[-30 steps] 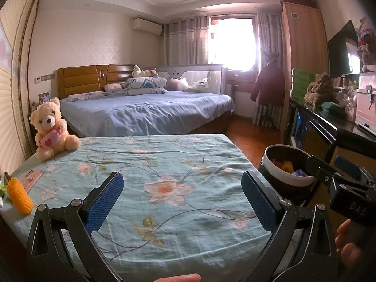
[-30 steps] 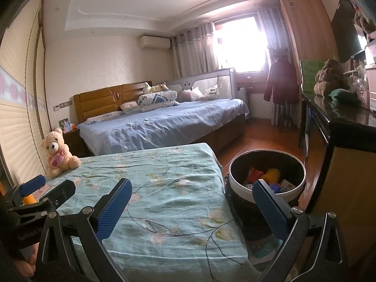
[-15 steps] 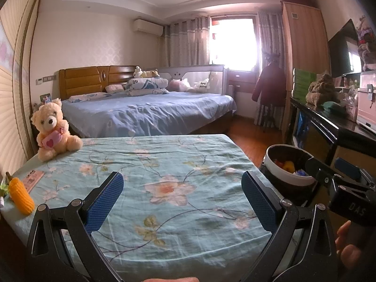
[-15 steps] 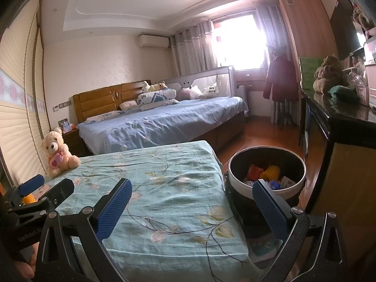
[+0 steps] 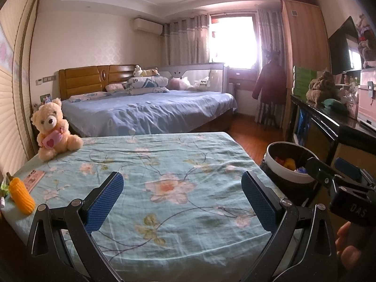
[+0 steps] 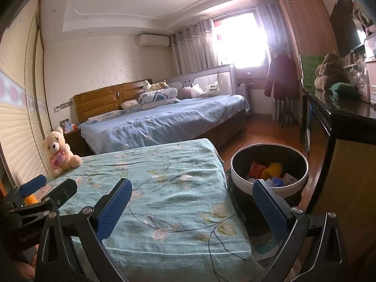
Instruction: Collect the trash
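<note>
A black bin with a white rim (image 6: 269, 162) stands on the floor right of the flowered table (image 6: 164, 188); red, yellow and blue scraps lie inside. The same bin (image 5: 286, 162) shows at the right of the left wrist view. My left gripper (image 5: 182, 197) is open above the flowered cloth (image 5: 164, 176) with nothing between its fingers. My right gripper (image 6: 191, 202) is open too, empty, over the table's right edge near the bin. A yellow knitted corn toy (image 5: 22, 195) and a pink card (image 5: 35, 178) lie at the table's left edge.
A cream teddy bear (image 5: 52, 128) sits at the table's far left corner. Behind it is a bed with a blue cover (image 5: 150, 110). A dark counter (image 6: 340, 117) runs along the right wall. Wooden floor (image 6: 258, 131) lies between bed and counter.
Both grippers stay open. Both views have shifted only slightly, by a small drift of the hands; nothing was picked up or let go.
</note>
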